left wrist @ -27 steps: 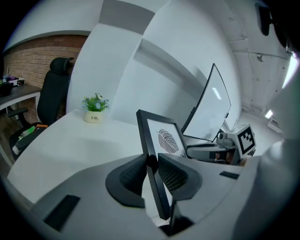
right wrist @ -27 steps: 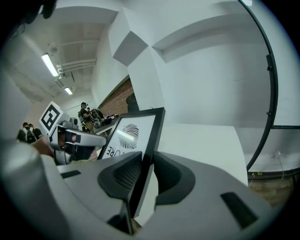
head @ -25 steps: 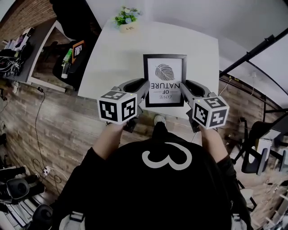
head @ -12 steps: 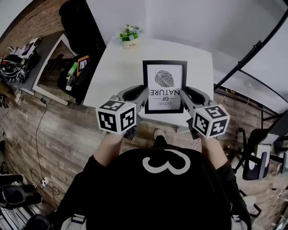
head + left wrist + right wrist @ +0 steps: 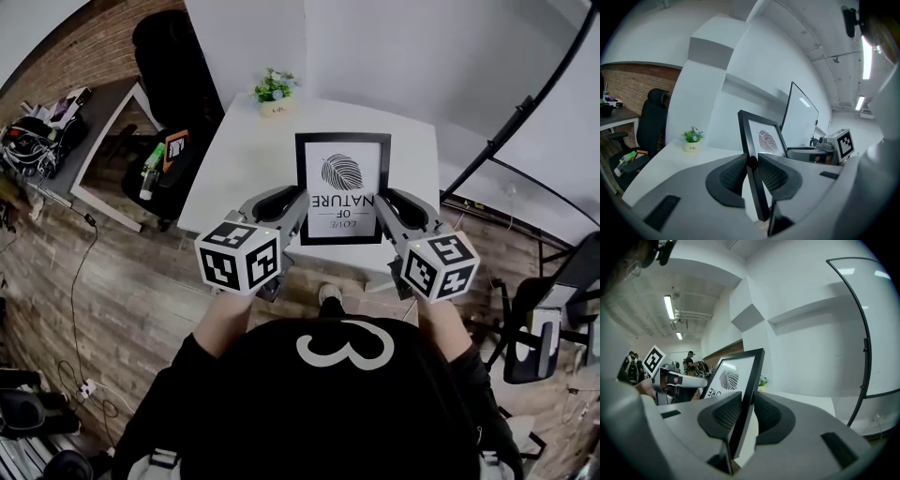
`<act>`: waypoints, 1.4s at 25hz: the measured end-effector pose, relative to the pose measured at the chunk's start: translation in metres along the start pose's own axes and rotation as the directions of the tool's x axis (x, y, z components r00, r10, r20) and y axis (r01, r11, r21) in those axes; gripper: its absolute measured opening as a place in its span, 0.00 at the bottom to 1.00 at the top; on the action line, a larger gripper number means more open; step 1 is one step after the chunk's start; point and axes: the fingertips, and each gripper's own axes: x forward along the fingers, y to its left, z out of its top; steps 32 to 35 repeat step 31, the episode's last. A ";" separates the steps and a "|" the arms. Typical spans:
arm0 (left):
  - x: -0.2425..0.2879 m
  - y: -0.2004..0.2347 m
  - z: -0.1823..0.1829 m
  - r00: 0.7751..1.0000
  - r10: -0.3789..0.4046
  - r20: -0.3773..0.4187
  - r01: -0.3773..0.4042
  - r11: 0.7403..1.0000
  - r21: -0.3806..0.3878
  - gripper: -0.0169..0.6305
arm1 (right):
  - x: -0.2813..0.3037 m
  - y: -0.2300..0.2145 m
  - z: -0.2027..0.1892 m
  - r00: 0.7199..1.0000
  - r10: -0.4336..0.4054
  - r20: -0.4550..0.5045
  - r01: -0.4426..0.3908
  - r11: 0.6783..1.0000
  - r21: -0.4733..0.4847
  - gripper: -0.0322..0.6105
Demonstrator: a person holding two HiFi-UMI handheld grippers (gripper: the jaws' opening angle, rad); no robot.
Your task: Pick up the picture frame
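To the far left of your left gripper [image 5: 296, 202], a black office chair [image 5: 173, 56] stands beside the white table [image 5: 239, 155]. A small potted plant [image 5: 274, 89] sits at the table's far edge, ahead of that gripper and slightly to its left.

Your left gripper has its jaws closed partway on the left side rail of the picture frame [image 5: 343, 187]. Both dark ribbed pads press against the black rail, one on each face. Its marker cube [image 5: 239, 262] sits nearest to you.

The picture frame spans the gap between your two grippers. It is tilted so that the leaf print and its upside-down lettering face up toward you. The table lies under it and beyond it.

Your right gripper [image 5: 384, 204] mirrors the left. Its jaws are partway closed on the frame's right side rail, with a pad pressing on either face. In the right gripper view, the frame leans away to that gripper's left, with your left gripper at its far side.
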 end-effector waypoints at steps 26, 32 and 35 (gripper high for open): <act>-0.038 -0.017 -0.025 1.000 -0.009 0.010 0.009 1.000 0.007 0.16 | -0.031 0.033 -0.020 1.000 -0.004 -0.002 0.004 1.000 0.001 0.20; -0.039 -0.027 -0.024 1.000 -0.019 0.010 0.018 1.000 0.010 0.16 | -0.042 0.032 -0.018 1.000 -0.011 0.004 0.011 1.000 0.001 0.20; -0.039 -0.027 -0.024 1.000 -0.019 0.010 0.018 1.000 0.010 0.16 | -0.042 0.032 -0.018 1.000 -0.011 0.004 0.011 1.000 0.001 0.20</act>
